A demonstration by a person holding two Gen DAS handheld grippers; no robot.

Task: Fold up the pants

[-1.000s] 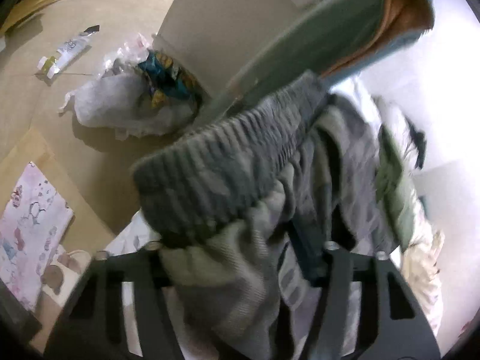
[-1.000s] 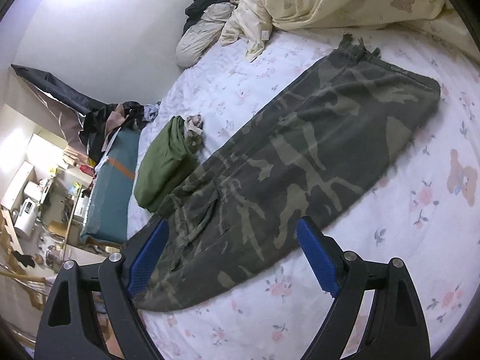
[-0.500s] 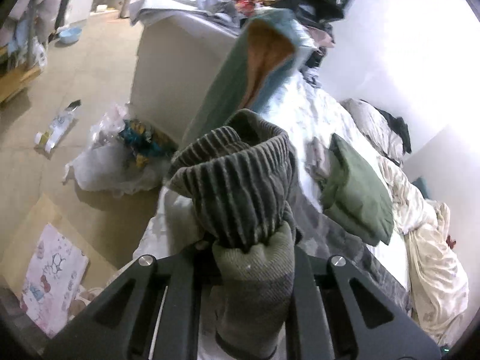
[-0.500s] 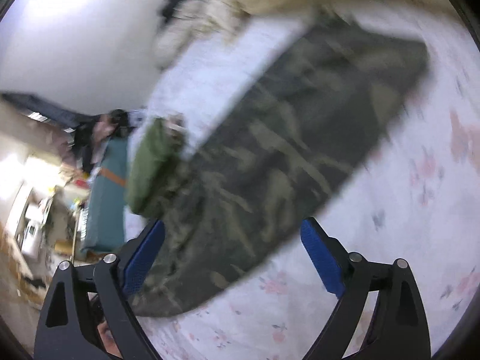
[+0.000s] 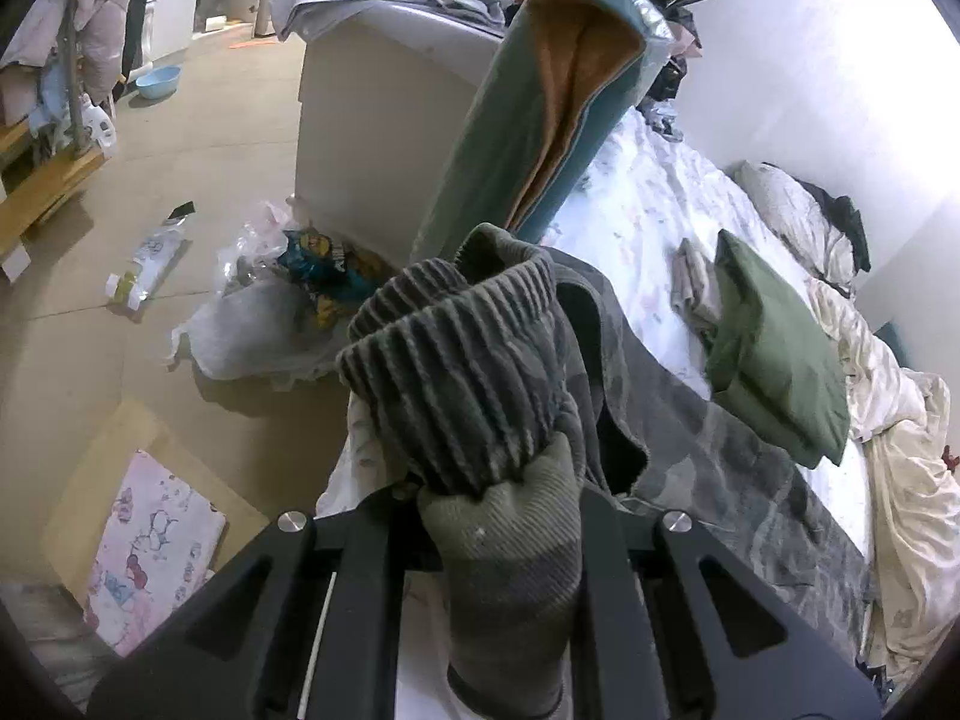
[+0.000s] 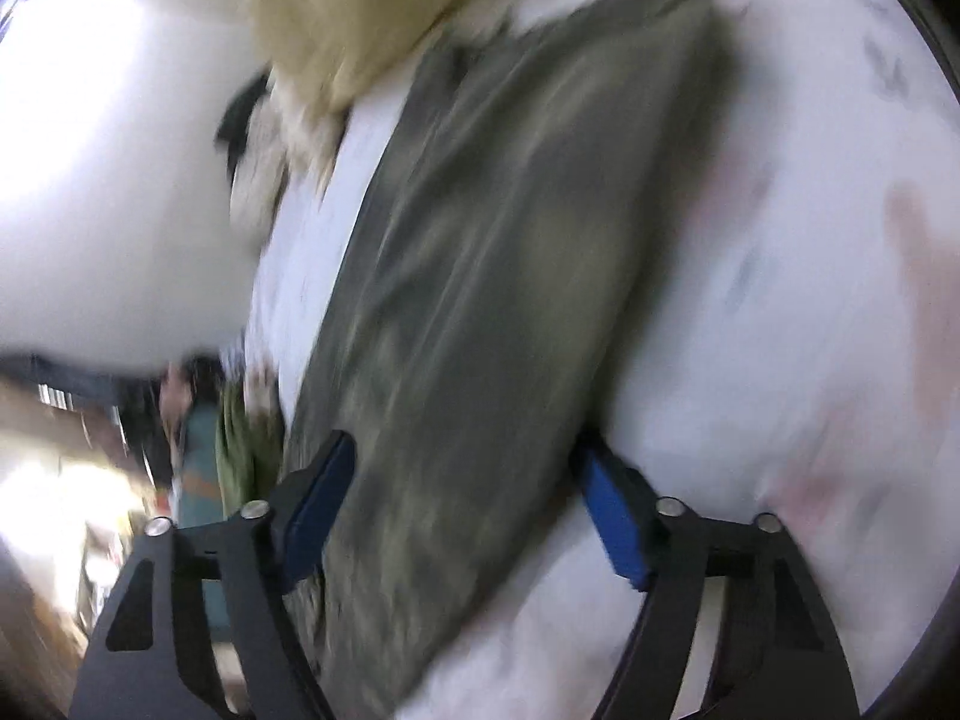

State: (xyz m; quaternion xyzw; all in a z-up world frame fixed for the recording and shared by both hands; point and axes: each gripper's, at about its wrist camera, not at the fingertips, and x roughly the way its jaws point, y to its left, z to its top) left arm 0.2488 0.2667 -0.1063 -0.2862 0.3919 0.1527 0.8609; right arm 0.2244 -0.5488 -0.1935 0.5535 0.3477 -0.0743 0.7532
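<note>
The camouflage pants [image 5: 720,468] lie stretched along the flowered bed sheet [image 5: 636,210]. My left gripper [image 5: 498,498] is shut on their grey ribbed band [image 5: 456,372], which stands bunched above the jaws at the bed's edge, lifted off the sheet. In the blurred right wrist view the pants [image 6: 510,240] run lengthwise up the middle of the sheet [image 6: 780,300]. My right gripper [image 6: 465,498] is low over them, its jaws closing. The blue pads [image 6: 612,516] stand on either side of the cloth, which fills the gap between them. Whether they press on it cannot be told.
A folded green garment [image 5: 774,360] lies on the bed beyond the pants. A rolled teal and orange mat [image 5: 540,120] leans against a white cabinet [image 5: 372,120]. A cream duvet [image 6: 360,12] is heaped at the far end. Bags and litter [image 5: 258,330] lie on the floor.
My left gripper has shut on the ribbed band and risen with it. My right gripper has dropped close to the pants, rolled, and its jaws have narrowed around the cloth.
</note>
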